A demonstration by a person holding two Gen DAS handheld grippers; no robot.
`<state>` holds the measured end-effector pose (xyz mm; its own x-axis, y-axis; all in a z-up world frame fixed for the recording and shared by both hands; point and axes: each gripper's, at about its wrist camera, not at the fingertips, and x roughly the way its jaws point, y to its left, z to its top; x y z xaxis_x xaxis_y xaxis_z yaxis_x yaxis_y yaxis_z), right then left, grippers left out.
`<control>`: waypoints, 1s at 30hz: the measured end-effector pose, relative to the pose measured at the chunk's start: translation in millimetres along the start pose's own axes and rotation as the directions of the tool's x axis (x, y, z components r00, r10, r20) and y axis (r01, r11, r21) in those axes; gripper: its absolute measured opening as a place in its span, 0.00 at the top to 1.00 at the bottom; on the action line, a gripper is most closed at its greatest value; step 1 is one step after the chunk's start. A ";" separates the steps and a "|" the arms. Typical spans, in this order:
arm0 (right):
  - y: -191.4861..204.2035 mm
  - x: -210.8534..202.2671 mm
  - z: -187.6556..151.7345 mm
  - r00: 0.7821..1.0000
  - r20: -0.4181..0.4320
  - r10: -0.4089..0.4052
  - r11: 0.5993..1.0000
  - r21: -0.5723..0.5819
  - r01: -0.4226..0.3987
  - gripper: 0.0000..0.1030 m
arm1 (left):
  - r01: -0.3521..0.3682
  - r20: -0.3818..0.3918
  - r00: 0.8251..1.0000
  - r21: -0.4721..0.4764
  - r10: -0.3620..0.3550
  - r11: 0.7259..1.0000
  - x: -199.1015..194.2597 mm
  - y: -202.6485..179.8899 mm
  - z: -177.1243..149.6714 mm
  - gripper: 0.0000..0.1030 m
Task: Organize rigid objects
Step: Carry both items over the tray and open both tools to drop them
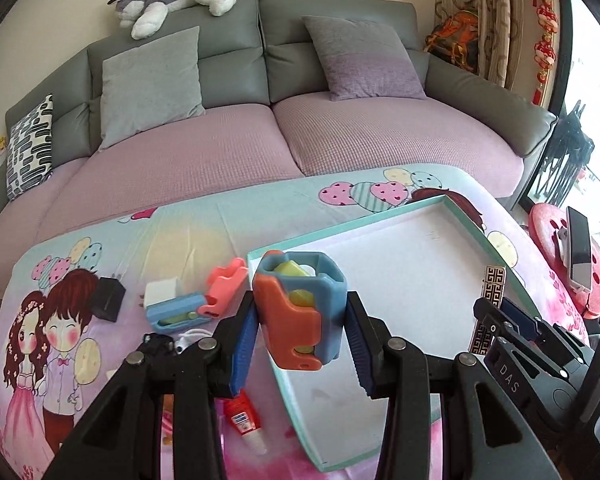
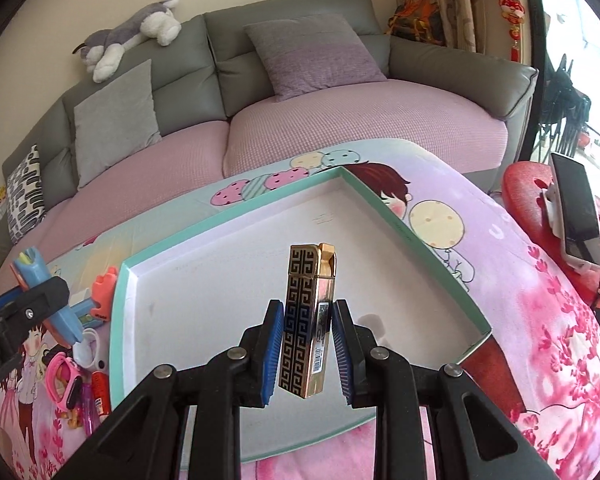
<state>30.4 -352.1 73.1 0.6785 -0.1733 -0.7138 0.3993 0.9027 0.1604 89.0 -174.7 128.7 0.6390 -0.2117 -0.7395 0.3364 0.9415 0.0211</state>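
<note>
Blue ribbed pads of the left gripper [image 1: 302,328] pinch a blue-and-orange plastic toy [image 1: 300,308] with a yellow piece inside, held over the near left corner of the mint-rimmed white tray [image 1: 384,222]. The right gripper [image 2: 308,350] clamps a black-and-gold patterned lighter [image 2: 306,320] upright above the tray's white floor. More small toys, among them a pink one [image 1: 222,290] and a white charger block [image 1: 162,290], lie on the cartoon-printed cloth [image 1: 172,236] left of the tray, before a grey sofa [image 1: 228,56].

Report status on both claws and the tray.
Left claw shut on blue-orange toy. Right claw shut on gold lighter. Tray empty, nothing blocking.
</note>
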 end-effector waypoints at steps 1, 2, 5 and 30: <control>-4.2 1.1 0.7 1.000 0.003 -0.011 1.000 0.006 0.011 0.74 | 0.002 -0.008 1.000 0.002 -0.002 1.000 5.4 -5.8 0.4 0.57; -7.8 2.4 1.0 1.000 0.006 -0.021 1.000 0.013 0.021 0.74 | 0.008 -0.015 1.000 0.003 -0.008 1.000 10.2 -11.2 -0.1 0.57; -20.2 6.2 0.7 0.999 -0.001 -0.046 0.998 0.044 0.046 0.74 | 0.042 -0.024 0.999 -0.012 -0.042 0.999 22.1 -24.4 -2.4 0.57; -24.9 21.8 -4.9 0.994 -0.055 -0.098 0.994 0.038 0.100 0.74 | 0.040 -0.087 0.995 -0.042 -0.044 0.998 49.1 -30.8 -25.5 0.49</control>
<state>32.2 -376.4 50.1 0.6014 -0.2387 -0.7625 0.4881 0.8653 0.1141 92.4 -207.4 74.6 0.5608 -0.2288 -0.7957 0.3327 0.9423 -0.0365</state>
